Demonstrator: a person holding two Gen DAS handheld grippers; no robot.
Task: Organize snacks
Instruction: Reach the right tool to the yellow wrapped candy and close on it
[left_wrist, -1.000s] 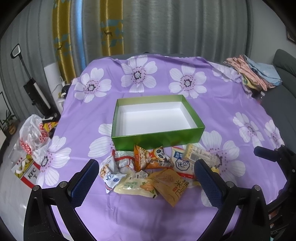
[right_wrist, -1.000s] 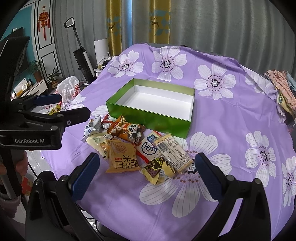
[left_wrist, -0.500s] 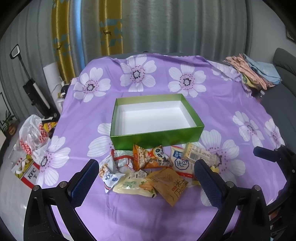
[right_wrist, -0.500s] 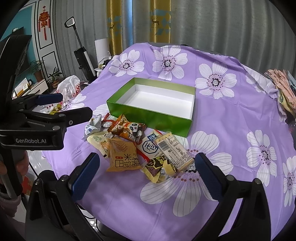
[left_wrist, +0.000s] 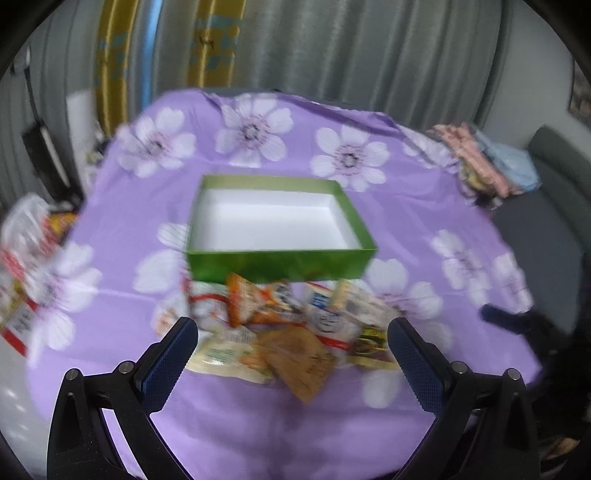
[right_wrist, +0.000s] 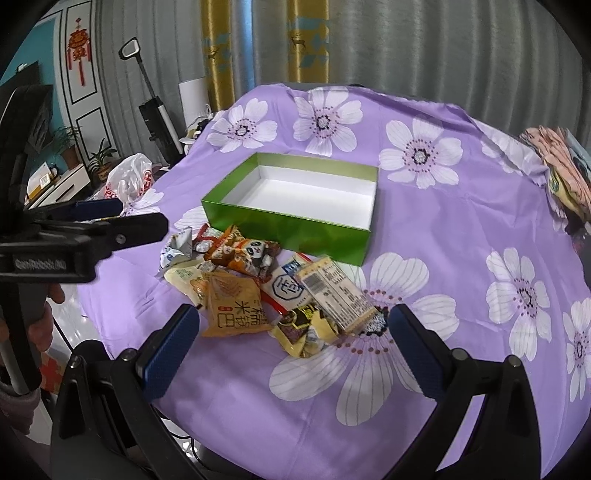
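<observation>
desk (right_wrist: 461, 229): purple flowered cloth | on it: open green box (right_wrist: 295, 221) | just beside it: heap of snack packets (right_wrist: 266, 288) | far right edge: folded clothes (right_wrist: 565, 173)
</observation>
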